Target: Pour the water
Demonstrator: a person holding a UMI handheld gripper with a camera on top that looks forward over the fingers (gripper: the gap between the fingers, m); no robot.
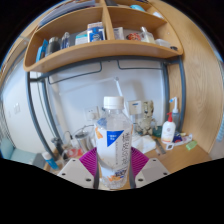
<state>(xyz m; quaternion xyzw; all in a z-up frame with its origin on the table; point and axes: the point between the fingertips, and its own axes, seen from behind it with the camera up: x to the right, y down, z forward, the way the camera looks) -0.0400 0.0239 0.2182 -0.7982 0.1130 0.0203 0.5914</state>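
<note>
A clear plastic water bottle [113,140] with a white cap and a white, blue and orange label stands upright between my fingers. My gripper [112,165] is shut on the water bottle, with the magenta pads [87,163] pressing on its lower half from both sides. The bottle appears held above the desk, its base hidden at the bottom of the view. No cup or other vessel shows in this view.
A wooden desk [185,155] lies below with clutter: a small white bottle with a red cap [169,130], a figurine [146,117] and green items [188,144]. A wooden shelf [105,50] with boxes and jars hangs on the white wall above.
</note>
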